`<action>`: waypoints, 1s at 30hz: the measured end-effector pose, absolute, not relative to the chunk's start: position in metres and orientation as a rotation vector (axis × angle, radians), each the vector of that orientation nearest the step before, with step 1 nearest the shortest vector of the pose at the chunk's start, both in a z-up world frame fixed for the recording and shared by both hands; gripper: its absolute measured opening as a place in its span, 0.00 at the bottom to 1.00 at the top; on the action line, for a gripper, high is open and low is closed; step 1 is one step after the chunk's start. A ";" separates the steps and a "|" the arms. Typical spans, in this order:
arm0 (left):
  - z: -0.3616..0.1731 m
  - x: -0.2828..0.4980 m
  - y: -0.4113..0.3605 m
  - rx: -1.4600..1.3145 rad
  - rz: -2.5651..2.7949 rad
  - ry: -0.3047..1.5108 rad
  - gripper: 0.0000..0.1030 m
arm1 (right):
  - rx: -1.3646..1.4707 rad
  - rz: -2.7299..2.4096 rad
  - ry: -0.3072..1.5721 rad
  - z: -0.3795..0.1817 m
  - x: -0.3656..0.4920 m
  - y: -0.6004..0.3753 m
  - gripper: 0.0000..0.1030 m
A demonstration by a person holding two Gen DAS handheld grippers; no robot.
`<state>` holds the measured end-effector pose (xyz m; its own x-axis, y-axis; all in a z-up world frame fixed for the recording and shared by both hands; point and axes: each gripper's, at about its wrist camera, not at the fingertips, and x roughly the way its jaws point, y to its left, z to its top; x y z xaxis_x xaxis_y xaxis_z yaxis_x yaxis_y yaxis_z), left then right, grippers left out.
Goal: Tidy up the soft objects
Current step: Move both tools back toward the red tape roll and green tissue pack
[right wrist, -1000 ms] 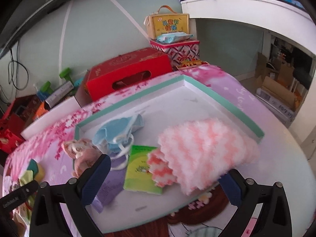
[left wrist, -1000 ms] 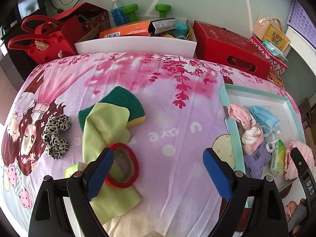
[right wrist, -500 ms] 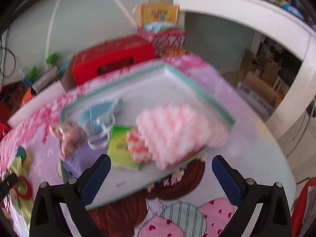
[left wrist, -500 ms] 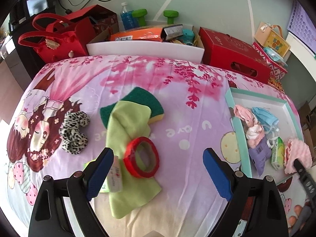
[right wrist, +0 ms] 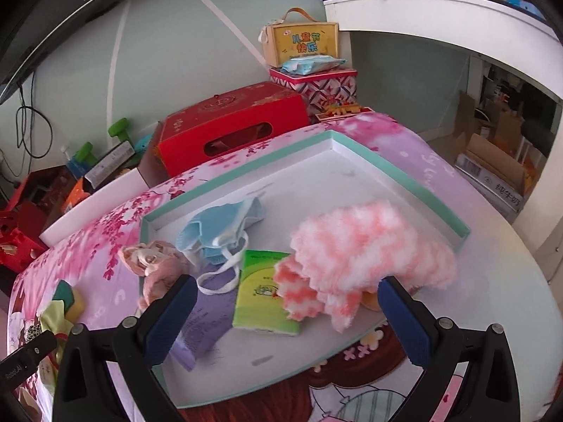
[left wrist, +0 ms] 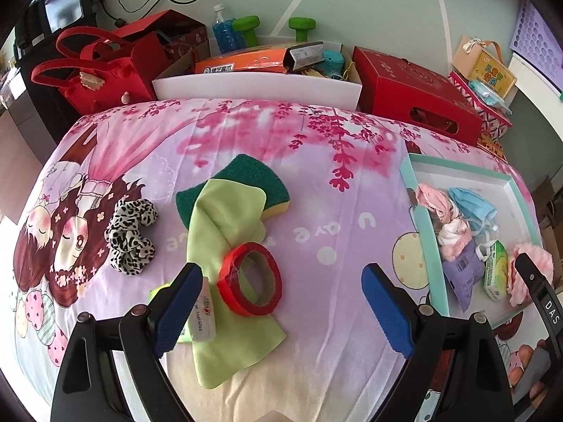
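Tape roll (left wrist: 250, 279) sits closer under my wide-open, empty left gripper (left wrist: 281, 307) than a second ago, right gripper (right wrist: 286, 318) also open over the tray (right wrist: 404, 195) with the pink towel (right wrist: 369, 242) in it; green cloth (left wrist: 225, 232), sponge (left wrist: 246, 179), scrunchie (left wrist: 131, 237) left

left hand-held gripper (left wrist: 281, 307) farther from red tape roll (left wrist: 250, 278)

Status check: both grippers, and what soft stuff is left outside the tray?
Left gripper open, empty; right gripper open, empty over tray. Green cloth, sponge, leopard scrunchie outside tray. Red tape roll sits on the cloth.
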<state>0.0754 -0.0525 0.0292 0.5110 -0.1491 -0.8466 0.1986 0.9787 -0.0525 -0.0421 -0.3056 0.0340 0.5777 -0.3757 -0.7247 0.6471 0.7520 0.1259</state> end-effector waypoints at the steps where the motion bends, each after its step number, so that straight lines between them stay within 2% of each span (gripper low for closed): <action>1: 0.030 0.075 -0.050 0.052 -0.204 1.011 0.89 | 0.402 -0.613 0.739 0.034 -0.041 -0.305 1.00; 15: 0.041 0.079 0.023 -0.056 -0.066 0.965 0.89 | 0.308 -0.601 0.658 0.071 -0.041 -0.272 1.00; 30: 0.024 0.084 0.118 -0.199 0.075 0.996 0.89 | 0.291 -0.244 0.754 0.048 0.027 -0.159 1.00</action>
<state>0.0838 0.1180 0.0238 0.5431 -0.0284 -0.8392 -0.1535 0.9792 -0.1325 0.0265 -0.1593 0.0480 0.7041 -0.1128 -0.7011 0.3194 0.9321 0.1707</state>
